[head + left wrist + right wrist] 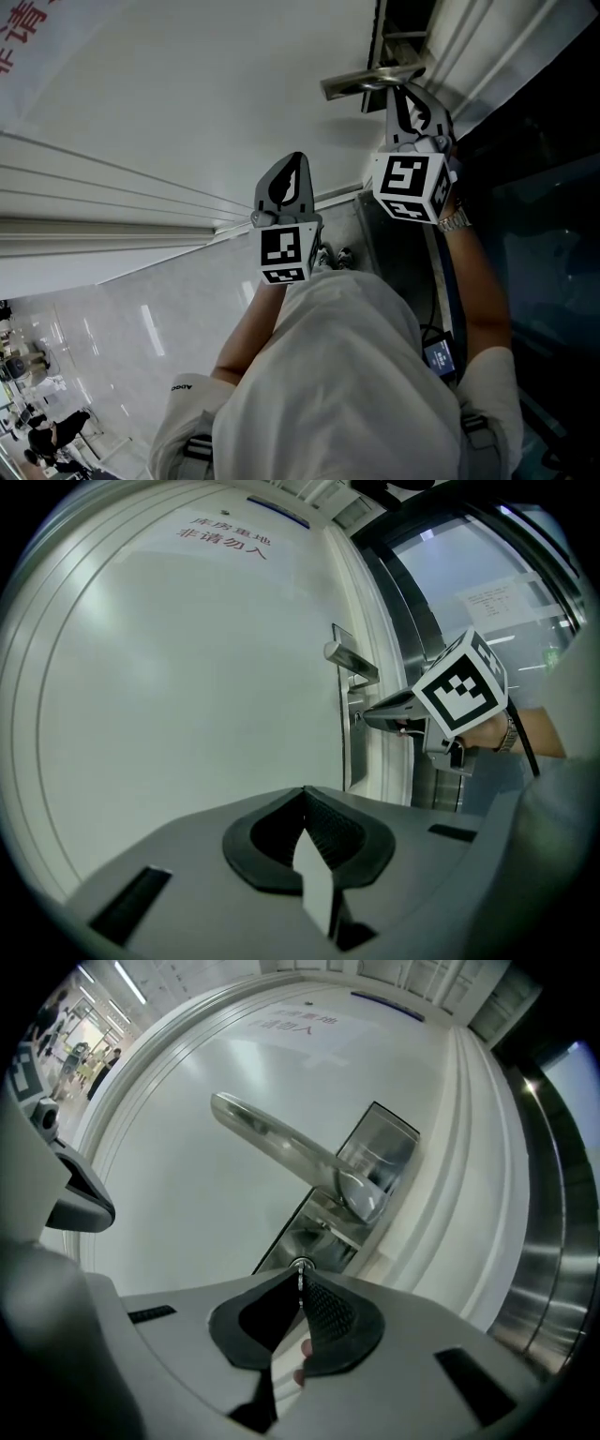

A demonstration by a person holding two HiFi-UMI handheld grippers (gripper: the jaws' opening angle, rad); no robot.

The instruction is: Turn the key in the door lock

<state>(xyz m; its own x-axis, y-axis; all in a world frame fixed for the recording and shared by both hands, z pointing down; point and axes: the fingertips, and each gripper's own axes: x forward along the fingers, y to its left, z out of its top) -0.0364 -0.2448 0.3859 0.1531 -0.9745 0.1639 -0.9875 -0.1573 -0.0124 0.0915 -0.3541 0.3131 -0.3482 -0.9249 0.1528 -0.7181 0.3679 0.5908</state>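
White door (pixel 187 686), red sign 库房重地 非请勿入 (pixel 223 538), right tongs (pixel 300 1285) pinching key (pixel 300 1273)

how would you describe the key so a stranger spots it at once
On the white door, find the steel lock plate with its long lever handle. Below the lever, the thin metal key sits in the round keyhole, the only thing pinched in the right hand-held gripper.

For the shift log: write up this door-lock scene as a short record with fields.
door: white, red lettering near the top
lever handle: metal, above the lock
lock: round cylinder in the metal plate under the handle
key: thin metal sliver at the cylinder
right claw: shut on the key, tips at the lock
left claw: shut, nothing in it, held back from the door
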